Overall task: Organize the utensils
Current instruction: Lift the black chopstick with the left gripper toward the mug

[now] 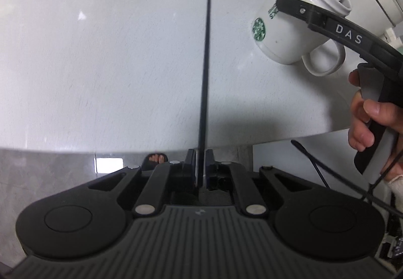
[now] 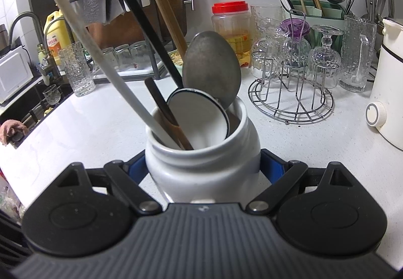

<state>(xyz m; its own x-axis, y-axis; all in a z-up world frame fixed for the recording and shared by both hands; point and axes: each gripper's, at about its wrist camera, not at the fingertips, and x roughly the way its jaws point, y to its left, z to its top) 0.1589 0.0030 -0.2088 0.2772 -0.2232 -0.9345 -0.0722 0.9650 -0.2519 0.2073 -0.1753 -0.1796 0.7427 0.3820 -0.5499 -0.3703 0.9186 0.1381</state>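
Note:
My left gripper [image 1: 200, 154] is shut on the near end of a long black chopstick [image 1: 205, 72]. The chopstick juts straight ahead above the white counter [image 1: 100, 65], left of a white mug [image 1: 284, 35] with green lettering. My right gripper [image 2: 204, 167] is shut on that mug [image 2: 201, 178], its blue pads [image 2: 270, 168] pressing both sides. The mug holds a grey metal spoon [image 2: 211, 65], a white black-rimmed spoon [image 2: 199, 115], a white handle [image 2: 100, 52], a black handle [image 2: 141, 25] and a wooden one [image 2: 161, 2]. In the left wrist view a hand [image 1: 365, 123] grips the right gripper's handle.
A wire rack of upturned glasses [image 2: 289, 103] stands behind the mug to the right, beside a white appliance [image 2: 388, 92]. A red-lidded jar [image 2: 230, 32], a tall glass [image 2: 78, 70] and a dish rack [image 2: 131, 14] line the back. The sink [image 2: 25, 108] lies left. The counter's front edge [image 1: 100, 150] runs near my left gripper.

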